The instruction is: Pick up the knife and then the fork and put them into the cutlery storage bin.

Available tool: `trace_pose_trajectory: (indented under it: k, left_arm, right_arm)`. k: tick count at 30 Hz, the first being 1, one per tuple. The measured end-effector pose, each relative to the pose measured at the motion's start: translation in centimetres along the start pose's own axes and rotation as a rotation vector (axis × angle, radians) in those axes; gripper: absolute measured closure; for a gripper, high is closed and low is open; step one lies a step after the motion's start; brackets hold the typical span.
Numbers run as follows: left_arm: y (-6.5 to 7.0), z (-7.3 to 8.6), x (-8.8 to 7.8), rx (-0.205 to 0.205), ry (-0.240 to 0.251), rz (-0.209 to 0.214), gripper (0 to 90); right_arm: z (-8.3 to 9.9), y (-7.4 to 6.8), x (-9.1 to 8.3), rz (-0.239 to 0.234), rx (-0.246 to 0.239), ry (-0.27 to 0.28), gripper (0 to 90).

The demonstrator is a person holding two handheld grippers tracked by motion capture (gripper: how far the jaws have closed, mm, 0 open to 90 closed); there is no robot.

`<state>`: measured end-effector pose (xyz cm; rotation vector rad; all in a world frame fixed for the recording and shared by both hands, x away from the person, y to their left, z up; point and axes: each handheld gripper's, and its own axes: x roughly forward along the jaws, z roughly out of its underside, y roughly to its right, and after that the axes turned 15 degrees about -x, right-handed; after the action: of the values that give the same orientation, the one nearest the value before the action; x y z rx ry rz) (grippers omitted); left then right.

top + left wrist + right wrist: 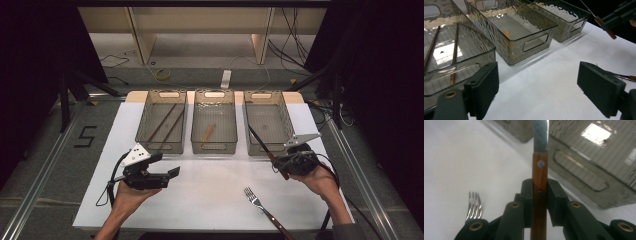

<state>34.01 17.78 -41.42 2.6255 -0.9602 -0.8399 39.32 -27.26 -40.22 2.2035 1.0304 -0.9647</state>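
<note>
Honestly, right claw [539,202] is pinching the knife [540,180] by its wooden handle, blade poking over the right bin's [288,122] near rim. Left claw [546,87] sits spread and empty. Thin grip, so the knife could pivot and snag that rim.

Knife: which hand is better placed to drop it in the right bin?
Right. The right gripper is already shut on the knife handle, blade reaching over the right bin front wall. The left gripper is open, holds nothing, and sits before the left bin.
</note>
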Motion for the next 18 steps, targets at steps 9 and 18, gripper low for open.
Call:
trace_pose_trajectory:
  k: [9,18]
  left_arm:
    - [0.1,0.0,0.0,0.000,0.002,0.003,17.2]
    - [0.0,0.0,-0.1,0.000,0.006,0.003,17.2]
  right_arm:
    - [-2.1,2.8,0.0,0.056,0.086,0.010,76.7]
    - [-4.9,5.2,1.2,0.098,0.123,-0.003,76.7]
